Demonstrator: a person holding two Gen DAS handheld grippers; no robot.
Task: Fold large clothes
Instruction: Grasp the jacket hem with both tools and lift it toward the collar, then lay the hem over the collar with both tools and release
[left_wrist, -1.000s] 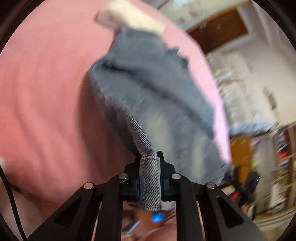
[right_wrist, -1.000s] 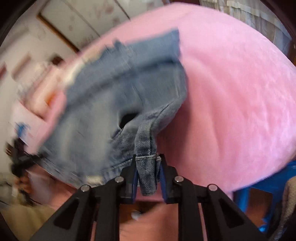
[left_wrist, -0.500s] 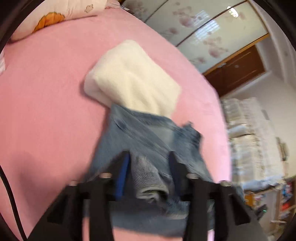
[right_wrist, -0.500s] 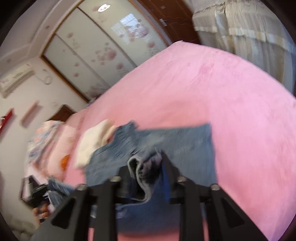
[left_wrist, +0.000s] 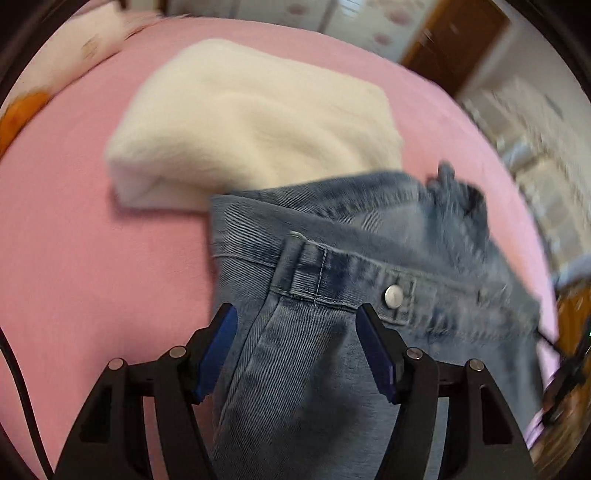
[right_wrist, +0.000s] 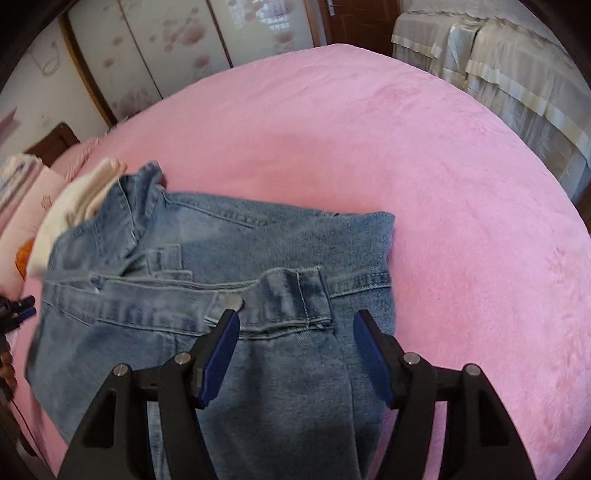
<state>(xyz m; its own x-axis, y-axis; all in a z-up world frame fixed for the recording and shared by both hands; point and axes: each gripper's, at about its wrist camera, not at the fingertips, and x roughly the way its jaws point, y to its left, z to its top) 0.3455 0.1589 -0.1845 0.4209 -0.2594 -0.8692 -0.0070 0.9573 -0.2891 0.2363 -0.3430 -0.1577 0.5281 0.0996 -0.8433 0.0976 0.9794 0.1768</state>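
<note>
Left wrist view, left claw (left_wrist: 295, 350): jaws opening, blue pads standing clear on either side of the denim, gripping nothing.
Right wrist view, right claw (right_wrist: 293, 354): jaws likewise opening, pads apart from the cloth, nothing held.
Garment: faded blue denim jeans (right_wrist: 221, 258) lie on the pink plush bedspread (right_wrist: 406, 147), waistband across both views, silver metal button (left_wrist: 393, 296) showing near the left claw.
Belt loop: the stitched denim belt loop (right_wrist: 312, 295) sits between the right claw's pads.
Risk 1: as the claws draw away, a pad could snag that loop or the waistband and drag the fold askew.
Beyond: the jeans' far edge overlaps a folded cream fleece garment (left_wrist: 255, 122).
Risk 2: that overlap leaves the denim tilted; I judge it may slide or unfold.
Risk 3: any push on the jeans could nudge the fleece stack out of shape.
</note>
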